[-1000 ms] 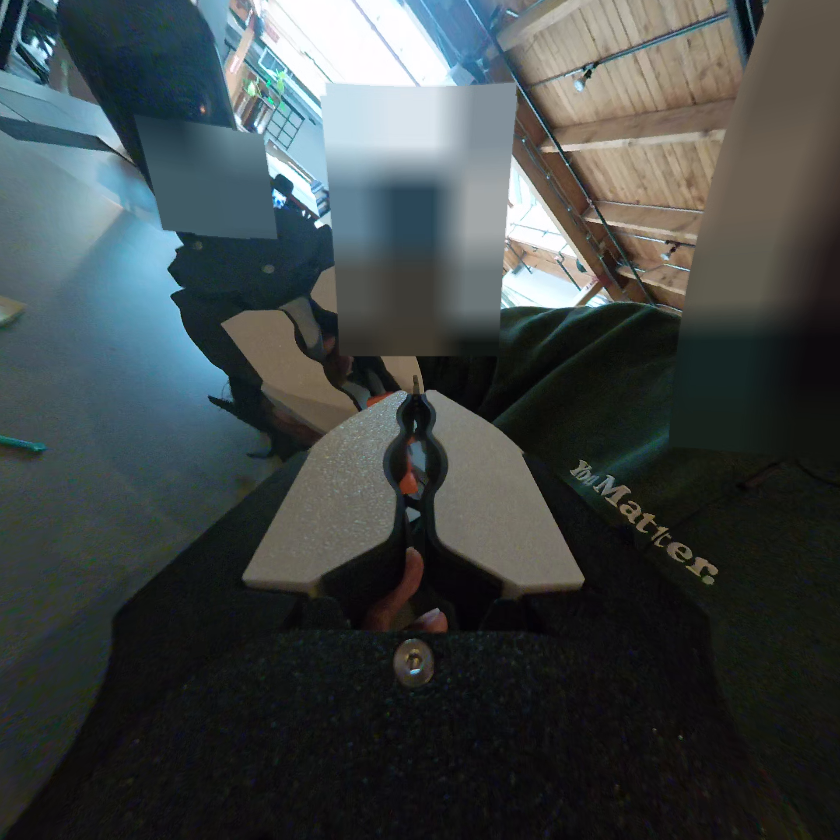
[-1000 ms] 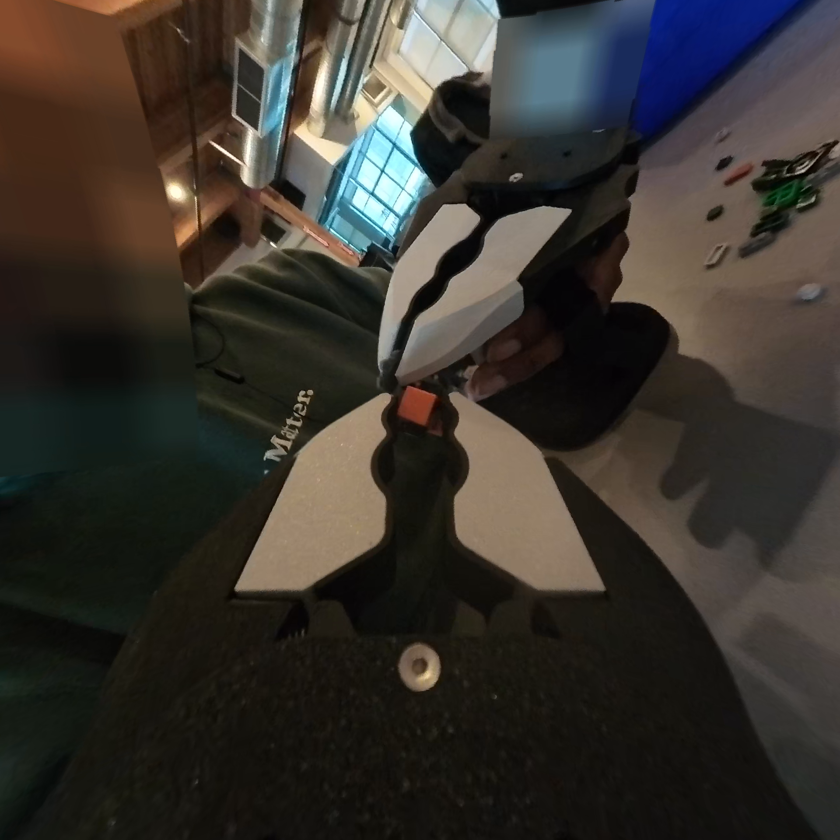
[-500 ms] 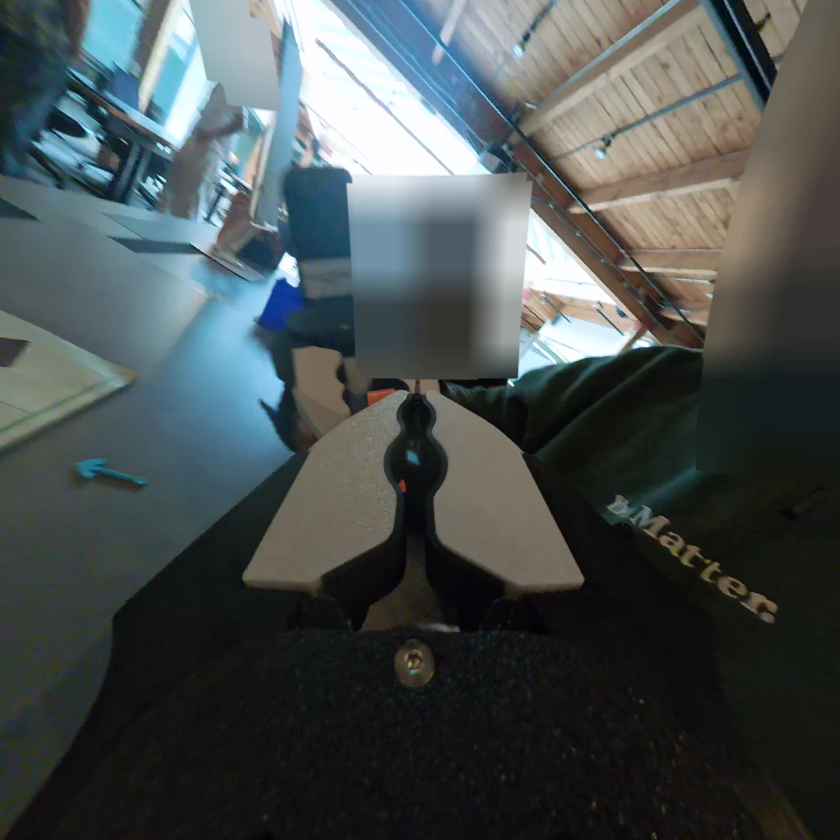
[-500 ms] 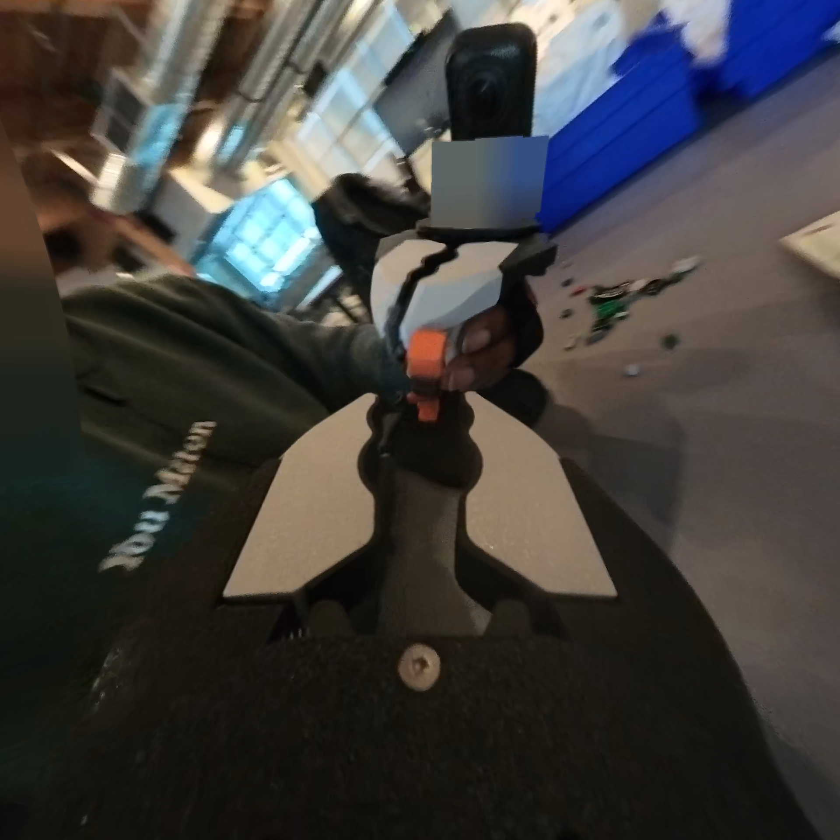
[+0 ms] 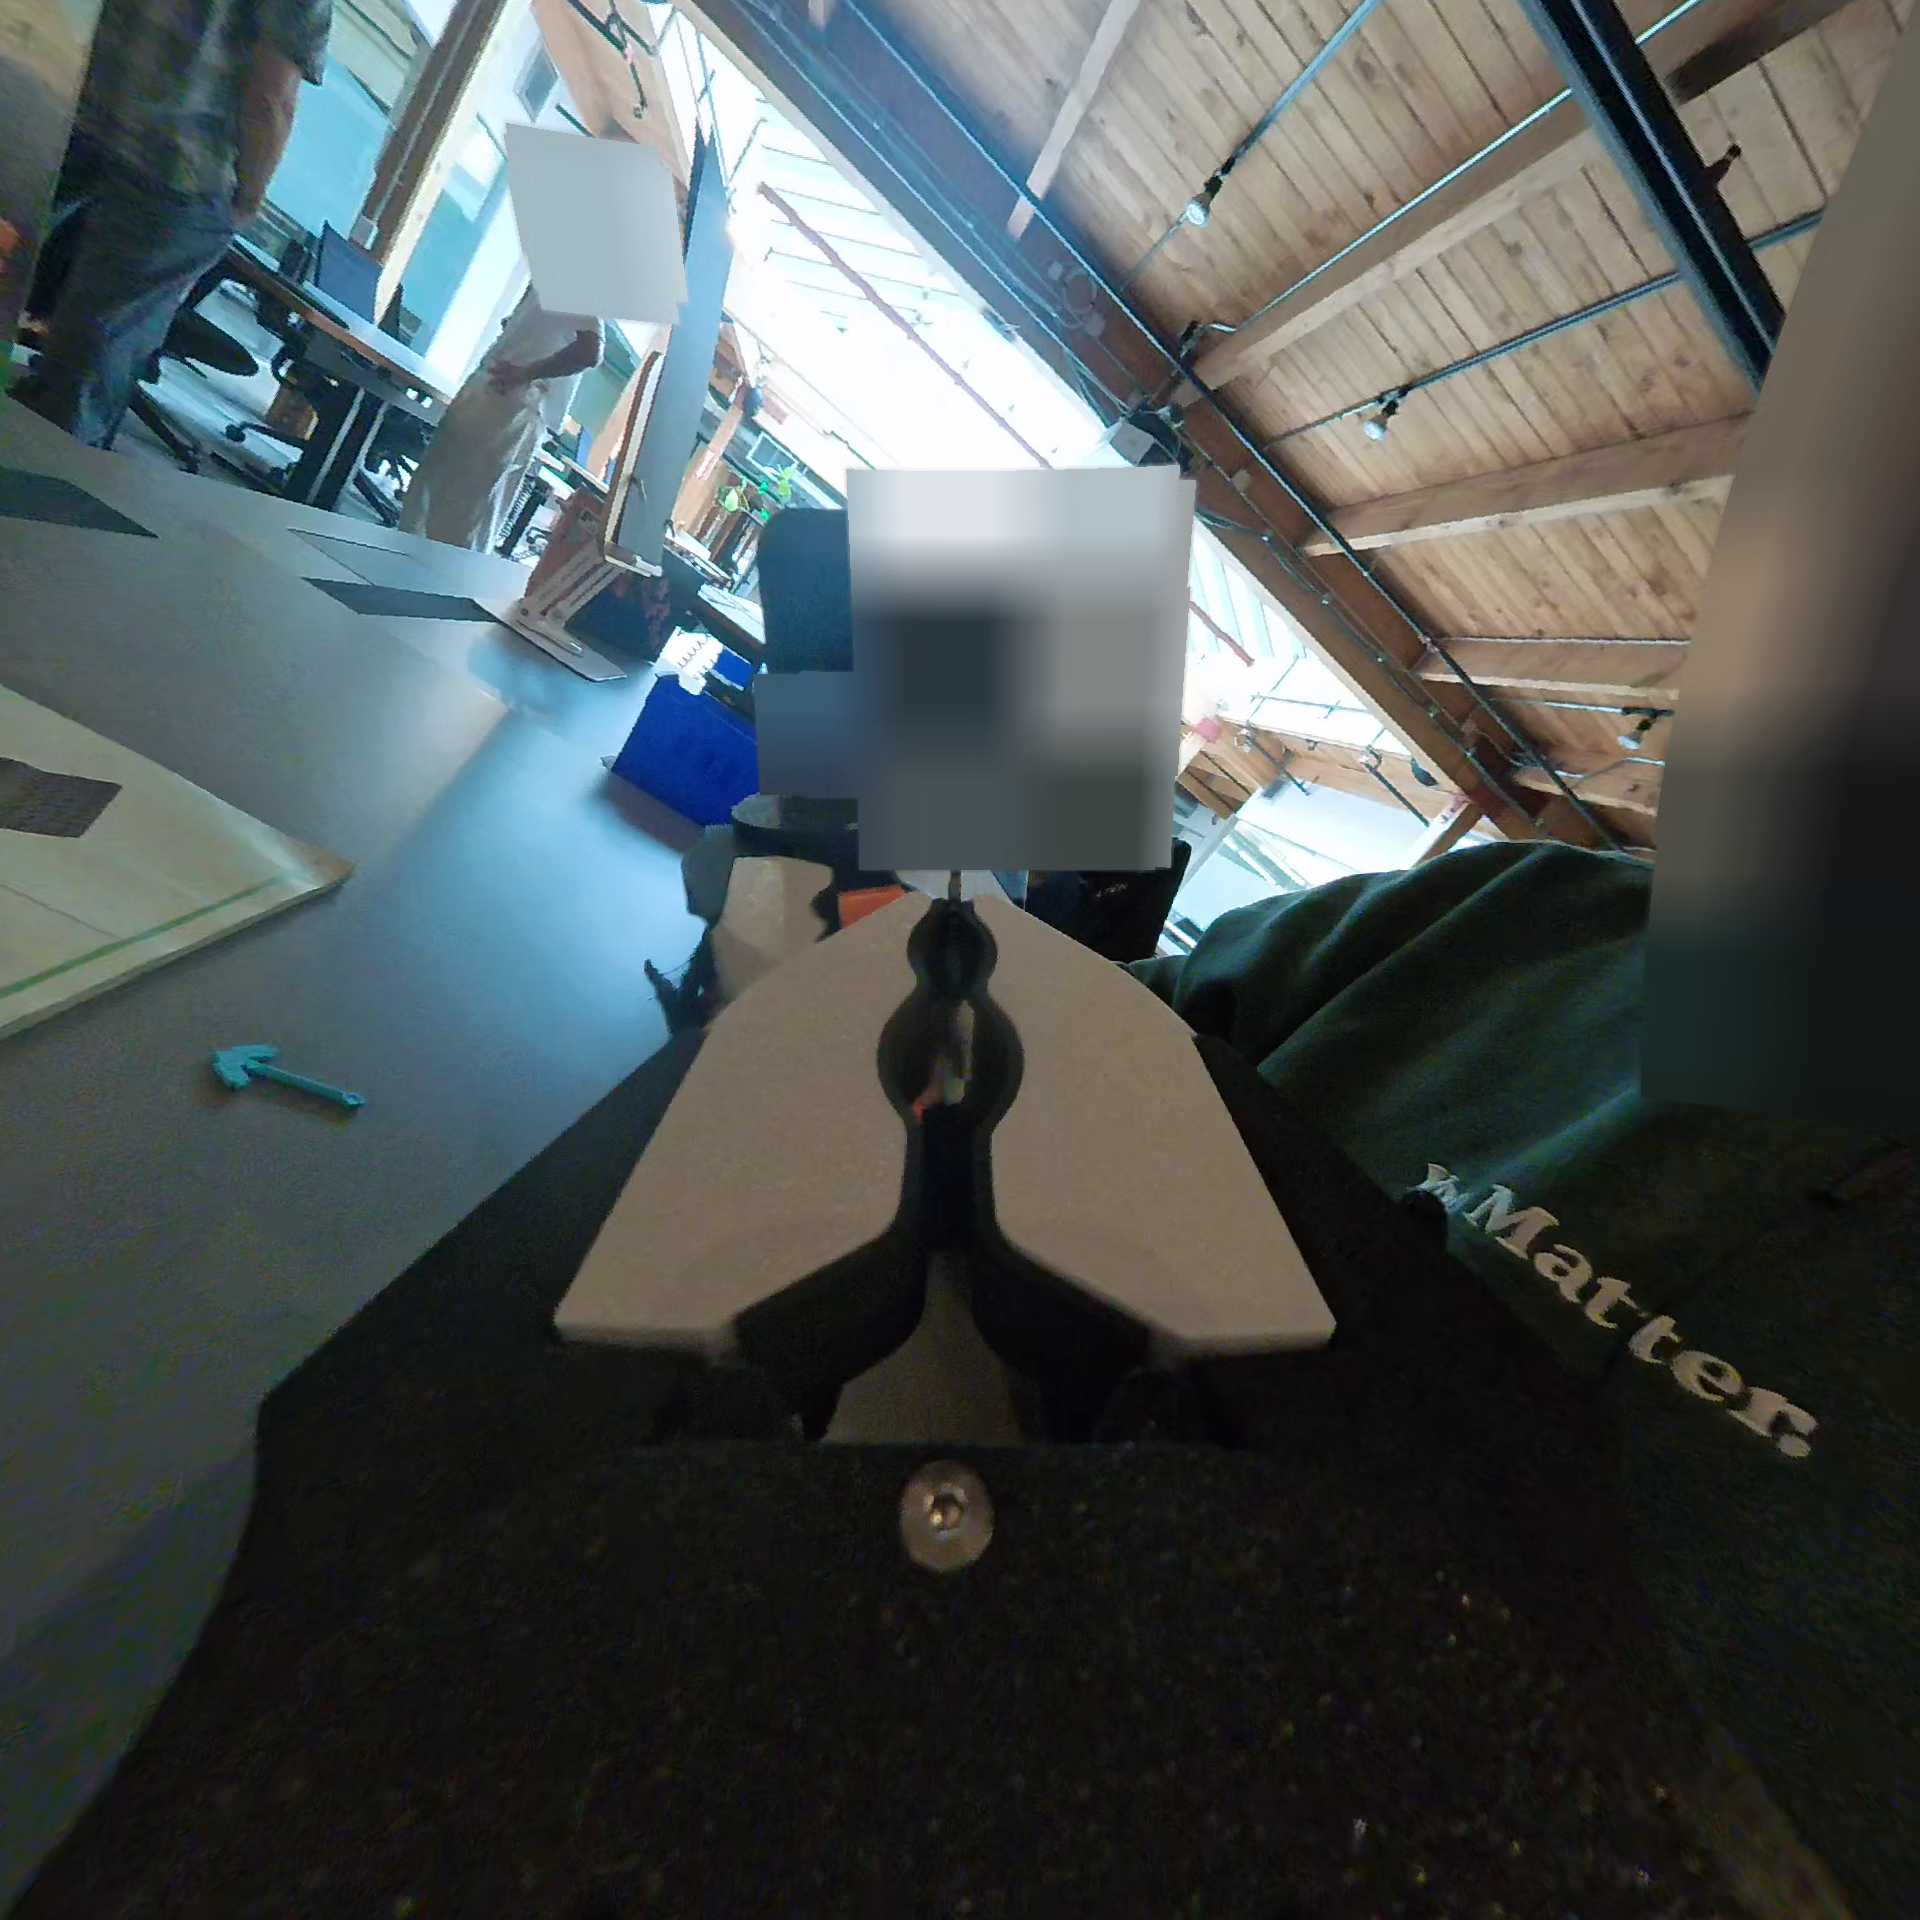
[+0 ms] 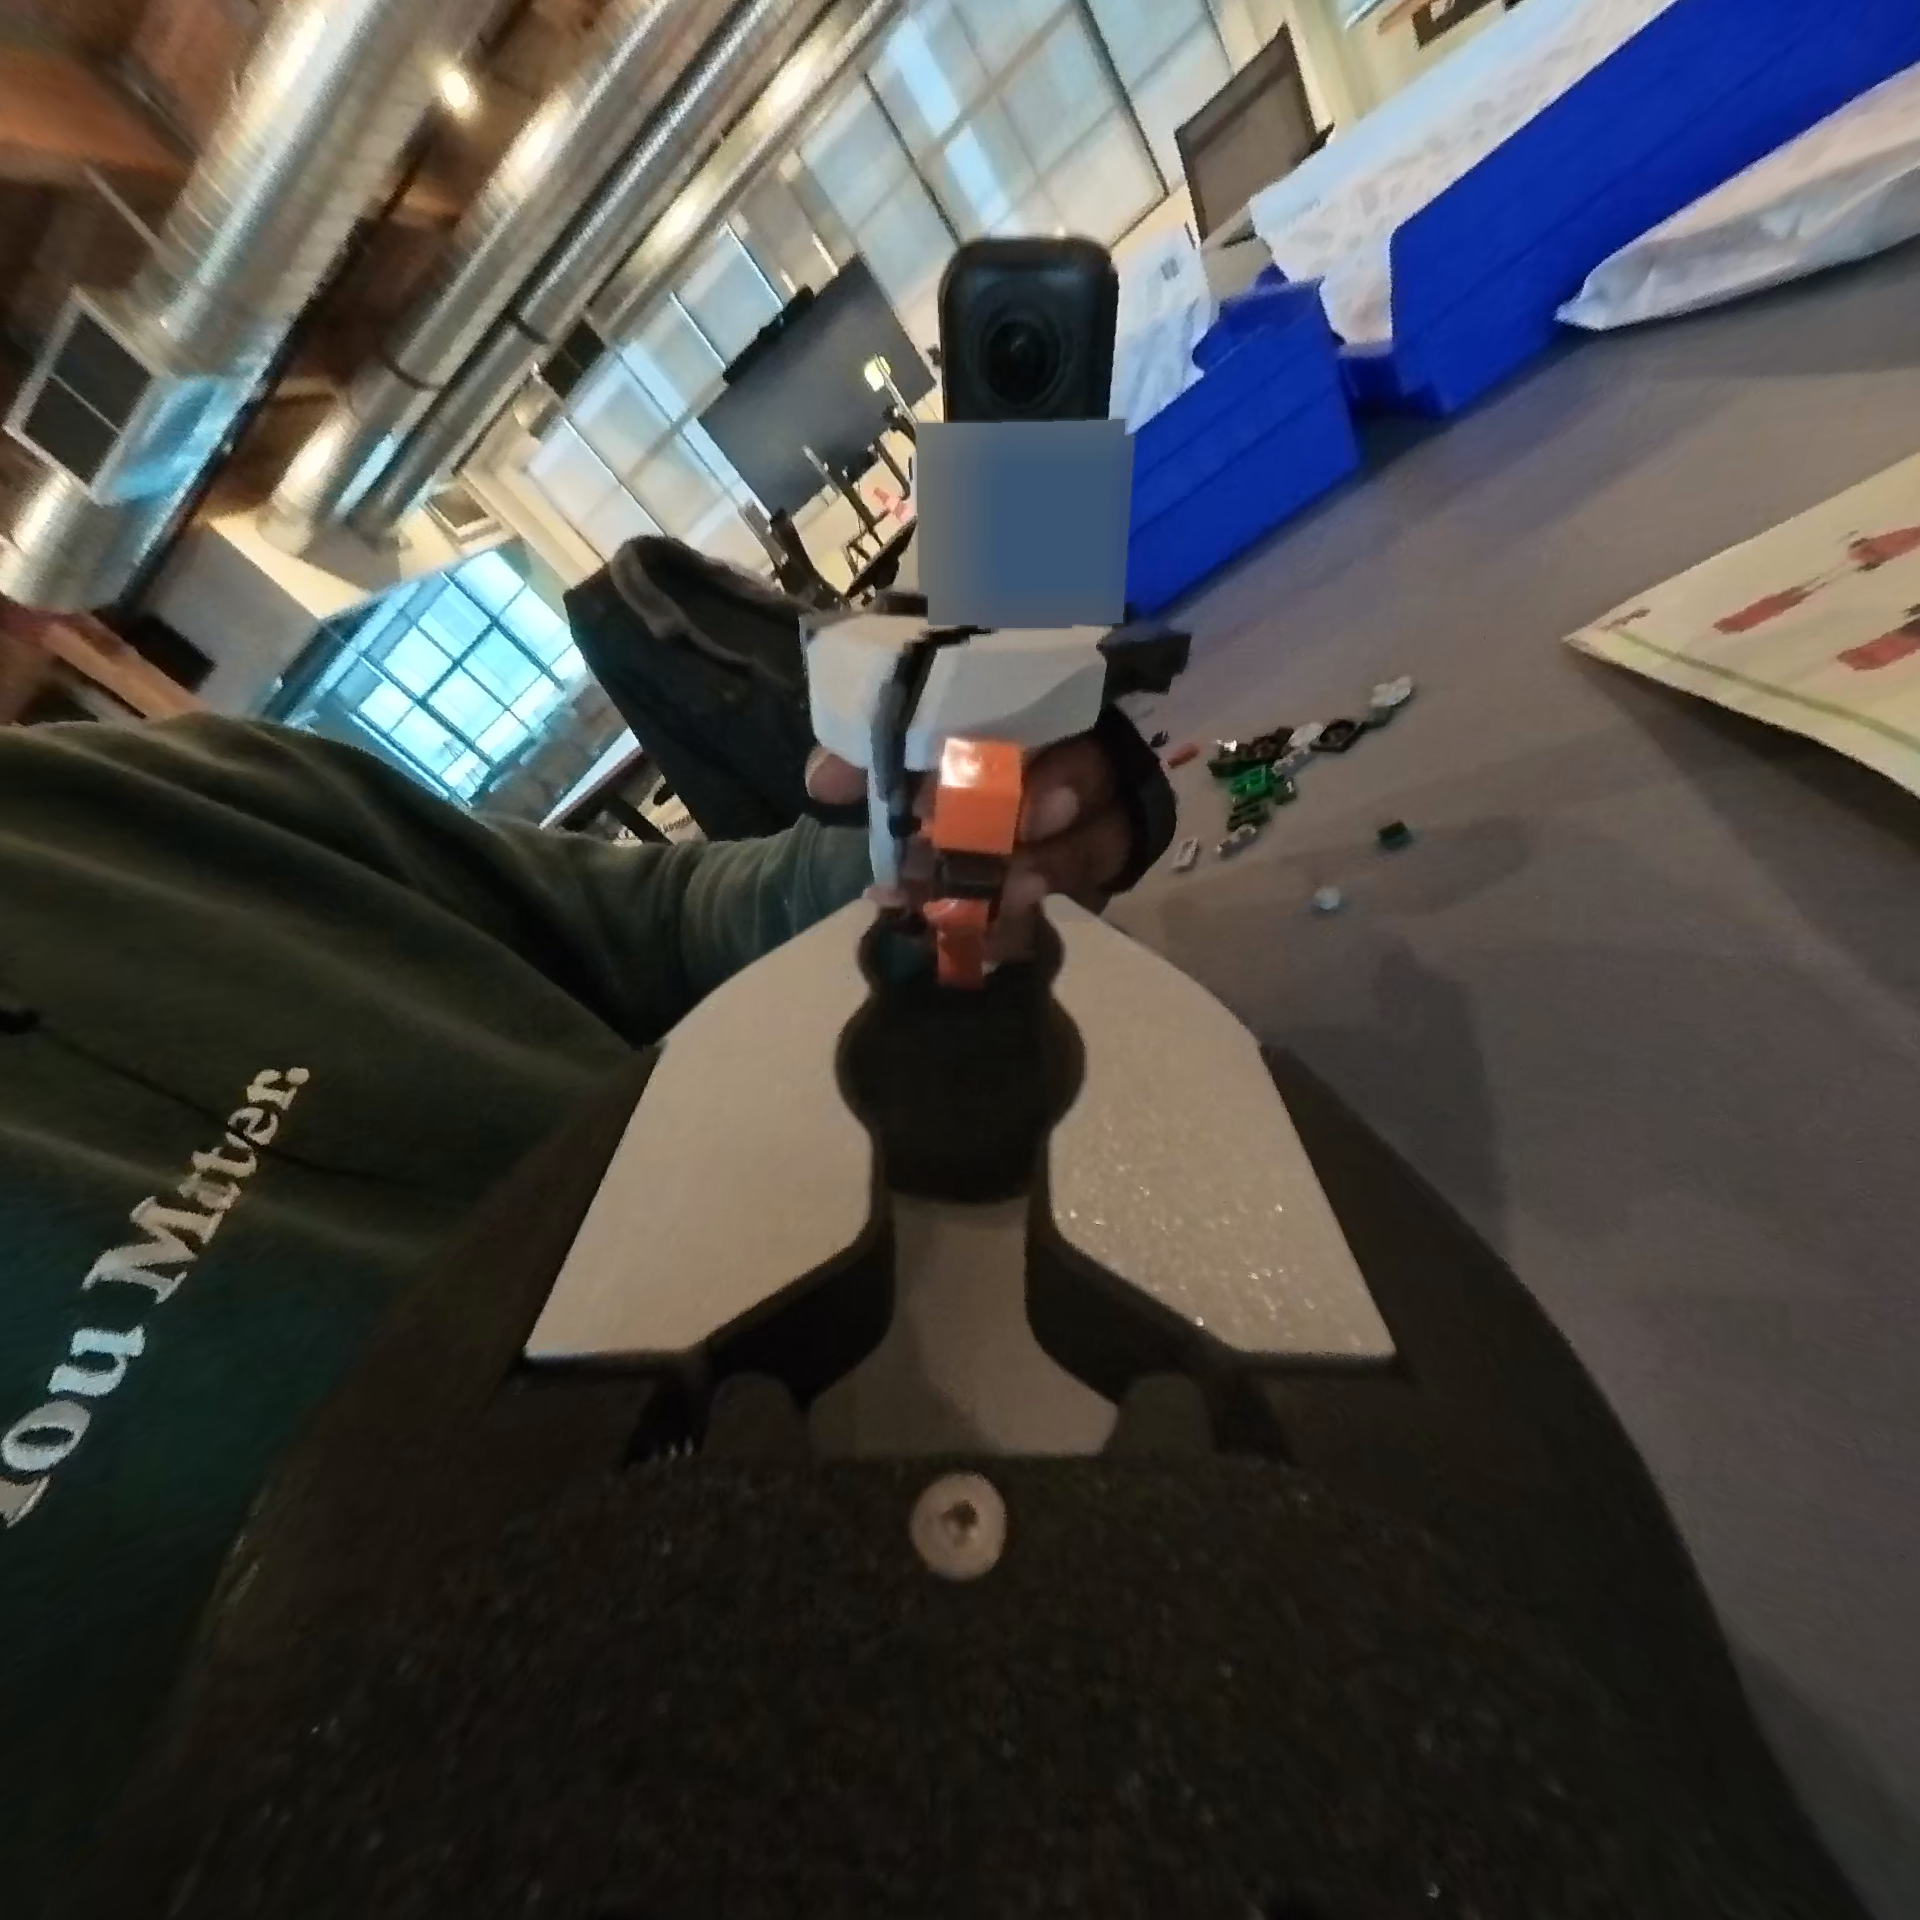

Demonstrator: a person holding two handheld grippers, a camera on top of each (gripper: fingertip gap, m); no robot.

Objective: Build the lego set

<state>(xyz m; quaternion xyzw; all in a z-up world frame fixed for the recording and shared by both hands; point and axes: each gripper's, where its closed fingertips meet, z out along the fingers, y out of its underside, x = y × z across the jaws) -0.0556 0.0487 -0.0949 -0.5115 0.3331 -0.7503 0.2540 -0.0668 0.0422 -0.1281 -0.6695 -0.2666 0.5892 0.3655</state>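
Orange plastic marks the small lego assembly (image 6: 971, 831), which is held up in the air between the two grippers, above the grey table (image 6: 1558, 1039). In the right wrist view the right gripper (image 6: 961, 961) is seen with its grey fingers (image 6: 727, 1164) drawn close together at the tips, where the lower orange end of the assembly is pinched. The upper part of the assembly is met by the left gripper (image 6: 904, 821), which points back toward the camera and is wrapped by a hand (image 6: 1081, 821). In the left wrist view the left gripper (image 5: 951, 920) is shown with its fingers (image 5: 790, 1143) pressed nearly together on a thin piece at the tips, with a bit of orange visible just beyond them. A scatter of loose lego pieces (image 6: 1273, 764) lies on the table well beyond the assembly, and a printed instruction sheet (image 6: 1787, 665) lies farther off than those pieces. A teal arrow-shaped piece (image 5: 283, 1081) rests on the table apart from the assembly.
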